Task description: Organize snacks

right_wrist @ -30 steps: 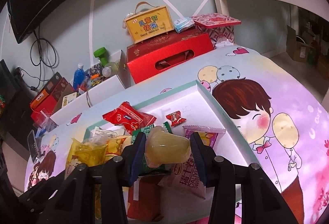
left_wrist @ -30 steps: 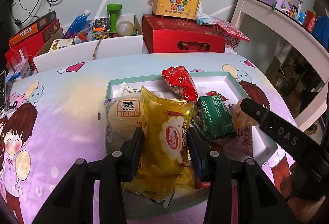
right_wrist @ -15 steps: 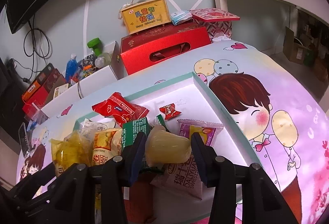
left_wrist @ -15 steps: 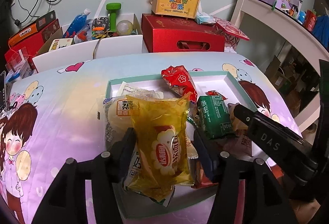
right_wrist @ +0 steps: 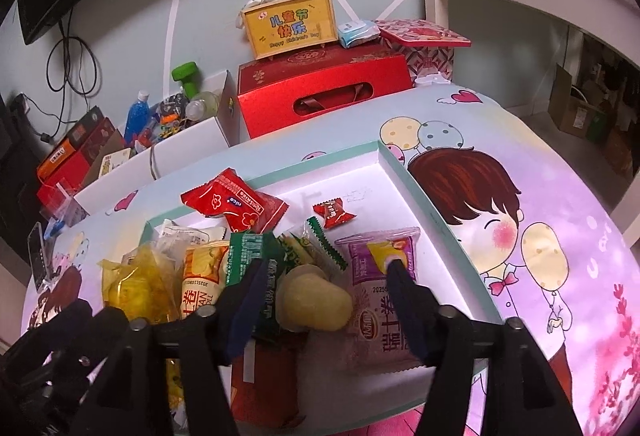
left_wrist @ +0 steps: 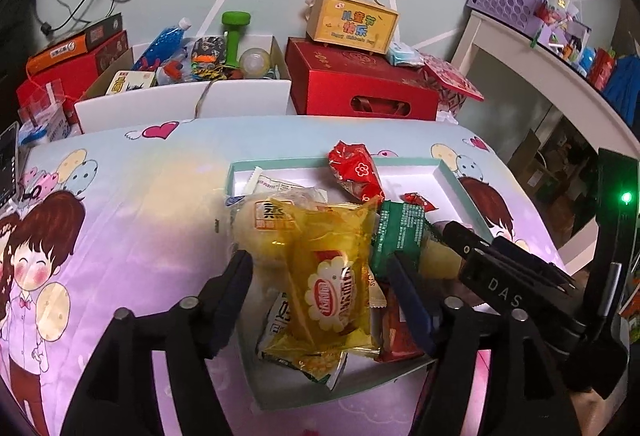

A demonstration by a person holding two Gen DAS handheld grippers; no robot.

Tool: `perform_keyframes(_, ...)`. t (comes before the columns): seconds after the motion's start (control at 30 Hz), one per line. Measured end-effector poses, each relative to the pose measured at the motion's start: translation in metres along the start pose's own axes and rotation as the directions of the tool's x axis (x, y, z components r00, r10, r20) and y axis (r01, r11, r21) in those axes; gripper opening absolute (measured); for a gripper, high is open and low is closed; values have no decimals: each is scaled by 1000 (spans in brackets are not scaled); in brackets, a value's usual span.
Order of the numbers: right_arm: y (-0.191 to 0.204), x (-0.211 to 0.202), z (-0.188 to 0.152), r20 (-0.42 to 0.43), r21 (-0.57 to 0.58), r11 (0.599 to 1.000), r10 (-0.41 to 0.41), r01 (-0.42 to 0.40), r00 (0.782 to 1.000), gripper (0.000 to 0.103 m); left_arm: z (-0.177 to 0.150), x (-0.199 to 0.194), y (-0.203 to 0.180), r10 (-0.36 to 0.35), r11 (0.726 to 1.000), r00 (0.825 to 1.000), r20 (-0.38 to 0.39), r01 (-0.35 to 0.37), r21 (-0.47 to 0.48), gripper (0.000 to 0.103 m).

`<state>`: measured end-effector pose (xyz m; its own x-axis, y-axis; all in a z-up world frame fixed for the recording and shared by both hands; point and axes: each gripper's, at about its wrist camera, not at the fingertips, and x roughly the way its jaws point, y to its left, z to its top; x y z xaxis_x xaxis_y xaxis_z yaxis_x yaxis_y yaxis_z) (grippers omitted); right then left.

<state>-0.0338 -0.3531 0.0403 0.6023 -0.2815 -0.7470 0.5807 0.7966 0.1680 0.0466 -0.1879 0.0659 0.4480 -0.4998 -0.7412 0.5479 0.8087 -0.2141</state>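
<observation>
Left gripper [left_wrist: 320, 276]: jaws wide and opening. The yellow snack pack [left_wrist: 334, 284] lies between them but neither pad presses on it; gaps show on both sides. It rests on the heap in the shallow teal-rimmed tray [left_wrist: 444, 167], overlapping a pale bun pack [left_wrist: 264, 232] to its left and a green packet [left_wrist: 400, 236] to its right. I have this gripper angled downward over the near end of the tray.

Right gripper [right_wrist: 326, 284]: jaws also opening. The pale yellow jelly cup [right_wrist: 314, 302] sits between them, nearer the left finger; I cannot tell whether that pad grazes it, and the right pad is clear of it. The right fingertip [right_wrist: 400, 276] lies over the purple packet [right_wrist: 380, 276]. The cup rests on the pile, against the green packet and the purple one. This gripper tilts downward too, just beside the left one; its black body crosses the right of the left wrist view.

Tray sits on the desk [right_wrist: 540, 195], which has a cartoon-print cloth. Farther back in the tray: a red packet [right_wrist: 236, 203] leaning near the far rim and a small red candy [right_wrist: 334, 213] on the bare white floor. Behind the desk, a red gift box [right_wrist: 320, 91] with a yellow carry box [right_wrist: 290, 23] on top.
</observation>
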Motion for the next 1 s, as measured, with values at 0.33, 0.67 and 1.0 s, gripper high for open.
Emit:
perform_keyframes(0.33, 17, -18, 2, 35, -65, 998, 11, -9, 999, 94, 1, -15, 44, 95, 990, 995, 27, -91, -108, 88)
perform_keyframes(0.67, 43, -37, -5, 72, -141, 990, 29, -19, 997, 103, -10, -26, 84, 183, 969, 983, 31, -175, -176, 95)
perform_keyframes(1.0, 64, -48, -25, 39, -190, 981, 48, -40, 998, 103, -37, -38, 104, 231, 956, 972, -29, -233, -178, 95)
